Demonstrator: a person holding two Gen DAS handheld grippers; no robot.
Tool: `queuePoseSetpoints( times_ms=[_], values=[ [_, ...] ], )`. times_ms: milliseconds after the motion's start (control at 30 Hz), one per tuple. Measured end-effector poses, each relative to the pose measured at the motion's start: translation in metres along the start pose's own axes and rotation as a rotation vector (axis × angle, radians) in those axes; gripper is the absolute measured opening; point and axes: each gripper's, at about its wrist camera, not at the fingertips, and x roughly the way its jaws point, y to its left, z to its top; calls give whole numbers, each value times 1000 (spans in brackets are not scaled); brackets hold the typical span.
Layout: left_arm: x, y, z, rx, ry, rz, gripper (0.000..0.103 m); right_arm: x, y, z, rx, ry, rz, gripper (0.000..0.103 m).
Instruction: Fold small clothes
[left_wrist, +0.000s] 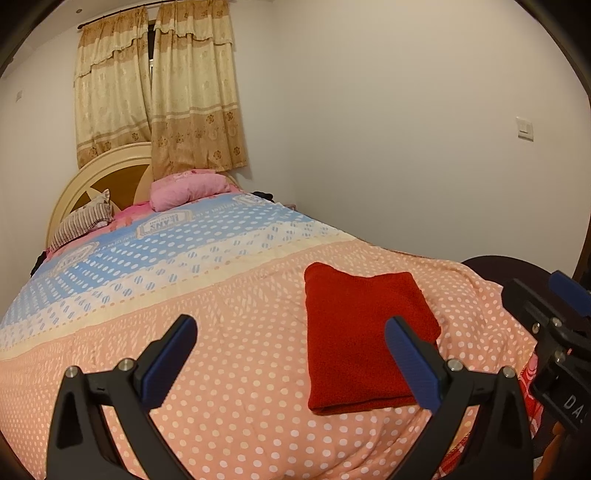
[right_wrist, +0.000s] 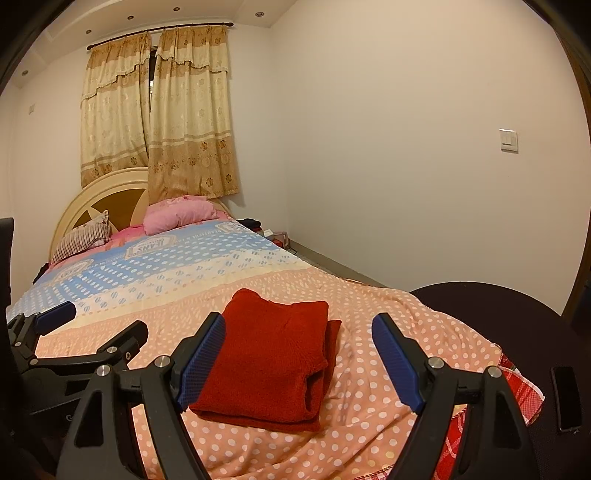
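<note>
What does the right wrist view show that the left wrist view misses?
Only the right wrist view shows the ceiling spotlights, a dark phone on the black seat, the floor strip beside the bed and the garment's layered open edge.

Only the left wrist view shows the red garment's top as one flat rectangle.

Both show the garment folded on the dotted bedspread, the curtains, the pink pillow, the wall switch, and the left tool and right tool, both open and empty.

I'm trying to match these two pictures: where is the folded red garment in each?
Left wrist view: folded red garment, right of centre, on the dotted bedspread.
Right wrist view: garment at lower centre.
Shared landmark: pink pillow by the headboard.
</note>
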Motion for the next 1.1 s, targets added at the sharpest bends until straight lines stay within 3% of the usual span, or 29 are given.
queuePoseSetpoints(
  times_ms=[1100],
  values=[
    [2, 2, 0, 2, 11, -2, 103, 3, -4, 0, 3, 2, -2, 82]
  ],
)
